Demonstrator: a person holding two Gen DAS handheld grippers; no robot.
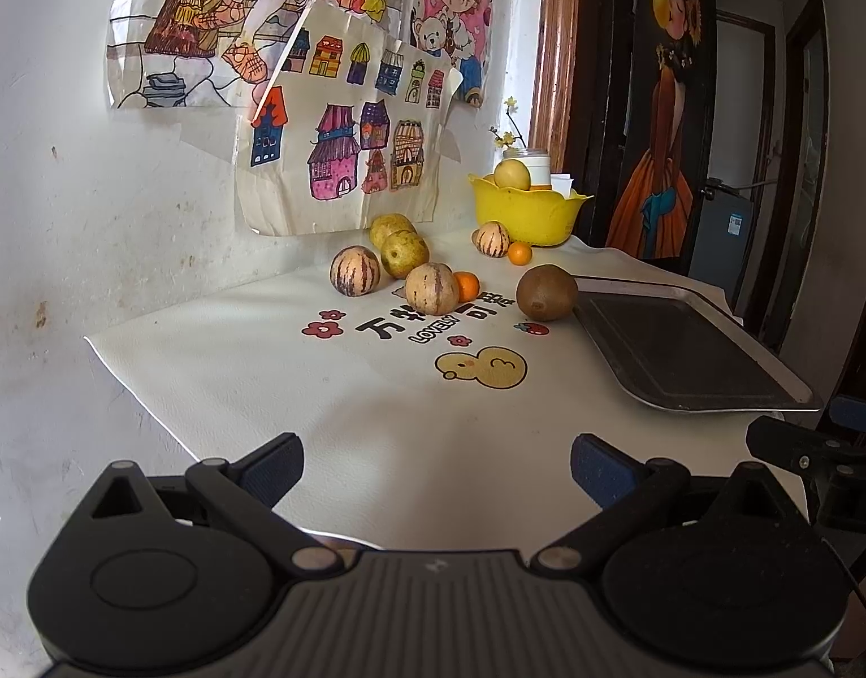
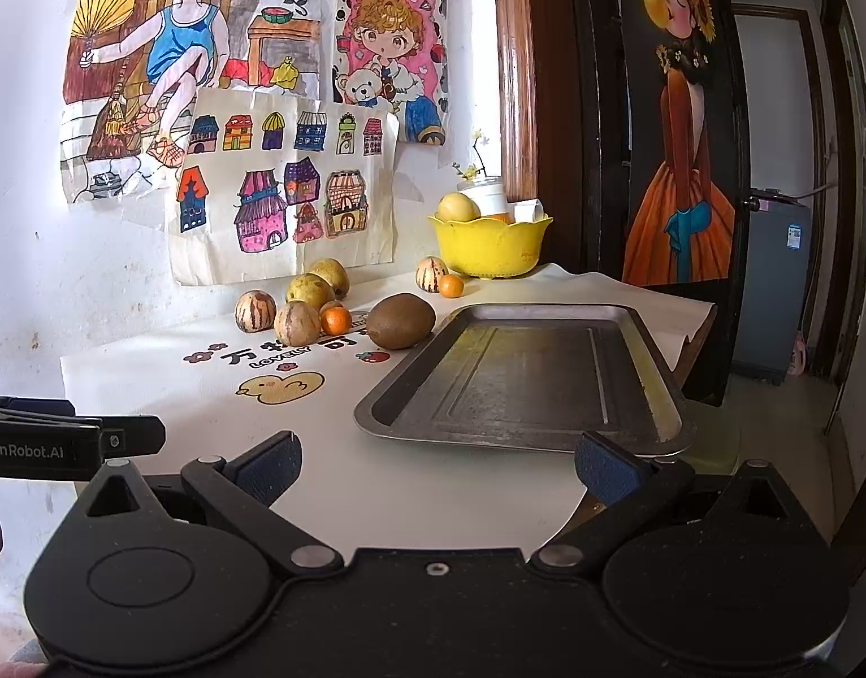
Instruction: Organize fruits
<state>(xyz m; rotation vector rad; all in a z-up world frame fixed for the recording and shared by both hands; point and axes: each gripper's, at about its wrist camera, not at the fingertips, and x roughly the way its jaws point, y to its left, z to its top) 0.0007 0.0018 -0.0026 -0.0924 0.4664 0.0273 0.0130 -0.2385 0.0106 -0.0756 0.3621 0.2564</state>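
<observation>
Hiding most of the yellow bowl's (image 2: 489, 246) fruit, its rim.

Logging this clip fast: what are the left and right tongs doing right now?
Left tongs: open, holding nothing.
Right tongs: open, holding nothing.

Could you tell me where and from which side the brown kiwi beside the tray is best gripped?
Grip the kiwi across its narrow middle, coming from the front. It lies lengthwise, the tray rim crowds its right end, and the open right gripper already faces it.
</observation>
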